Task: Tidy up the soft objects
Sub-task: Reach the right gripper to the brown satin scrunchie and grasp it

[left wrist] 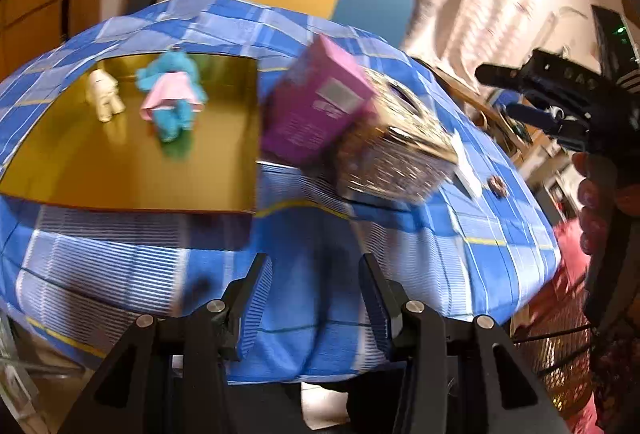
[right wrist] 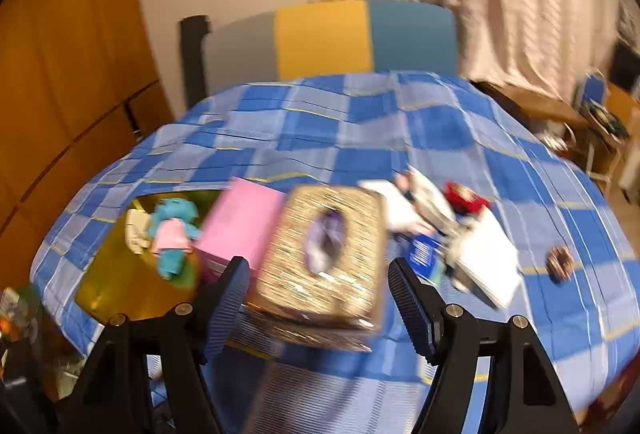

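A blue plush toy in a pink dress (left wrist: pixel 172 102) (right wrist: pixel 172 238) and a small white plush (left wrist: pixel 105 94) (right wrist: pixel 136 230) lie on a gold tray (left wrist: pixel 100 170) (right wrist: pixel 116 286) on the blue checked cloth. Beside the tray stand a pink box (left wrist: pixel 316 106) (right wrist: pixel 240 222) and a glittery gold tissue box (left wrist: pixel 396 154) (right wrist: pixel 320 254). My left gripper (left wrist: pixel 316 290) is open over bare cloth near the front edge, with nothing between its fingers. My right gripper (right wrist: pixel 320 298) (left wrist: pixel 494 92) hangs open in the air; in its own view the tissue box shows beyond its fingertips, untouched. A red soft item (right wrist: pixel 466 196) lies further right.
White papers (right wrist: pixel 488 254), a blue card (right wrist: pixel 424 254) and a brown ring-shaped item (right wrist: pixel 560 262) (left wrist: pixel 498 186) lie on the right of the cloth. A grey, yellow and blue chair back (right wrist: pixel 324 38) stands behind the table. A hand (left wrist: pixel 596 202) holds the right gripper.
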`<state>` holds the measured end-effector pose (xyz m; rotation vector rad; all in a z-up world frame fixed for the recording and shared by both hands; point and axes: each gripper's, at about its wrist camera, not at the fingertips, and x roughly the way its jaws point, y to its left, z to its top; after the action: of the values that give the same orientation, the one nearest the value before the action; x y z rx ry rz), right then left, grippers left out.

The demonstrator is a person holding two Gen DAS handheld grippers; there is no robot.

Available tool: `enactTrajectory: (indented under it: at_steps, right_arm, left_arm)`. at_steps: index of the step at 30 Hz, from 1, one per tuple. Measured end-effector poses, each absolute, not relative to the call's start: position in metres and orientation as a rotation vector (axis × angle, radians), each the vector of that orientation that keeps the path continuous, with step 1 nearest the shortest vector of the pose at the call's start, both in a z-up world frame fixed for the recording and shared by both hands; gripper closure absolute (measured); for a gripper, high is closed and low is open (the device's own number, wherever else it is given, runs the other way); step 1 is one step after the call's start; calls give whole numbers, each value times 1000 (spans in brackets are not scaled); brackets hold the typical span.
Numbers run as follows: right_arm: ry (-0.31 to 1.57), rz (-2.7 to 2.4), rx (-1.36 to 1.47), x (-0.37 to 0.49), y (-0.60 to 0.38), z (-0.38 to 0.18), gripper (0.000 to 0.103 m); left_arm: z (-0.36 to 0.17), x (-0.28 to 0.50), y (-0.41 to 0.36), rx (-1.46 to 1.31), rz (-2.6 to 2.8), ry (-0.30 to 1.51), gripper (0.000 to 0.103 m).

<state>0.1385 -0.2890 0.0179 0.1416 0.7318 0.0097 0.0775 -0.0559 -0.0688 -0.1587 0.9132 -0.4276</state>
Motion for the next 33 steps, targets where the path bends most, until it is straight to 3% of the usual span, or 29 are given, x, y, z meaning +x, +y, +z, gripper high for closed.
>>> enactTrajectory:
  at_steps: [15,20,33]
  right_arm:
    - [912,-320,361,97,-506,-96,29]
    - [886,-437,426,110,-576,-105,21]
    - [946,-501,437,197,-644,-131,21]
  left_arm:
    - [-75,54,-165,71,-633,973,58]
    - [-77,58,-187,87,-654,1002,58]
    - [-83,76,-226,110,-650,1044,58]
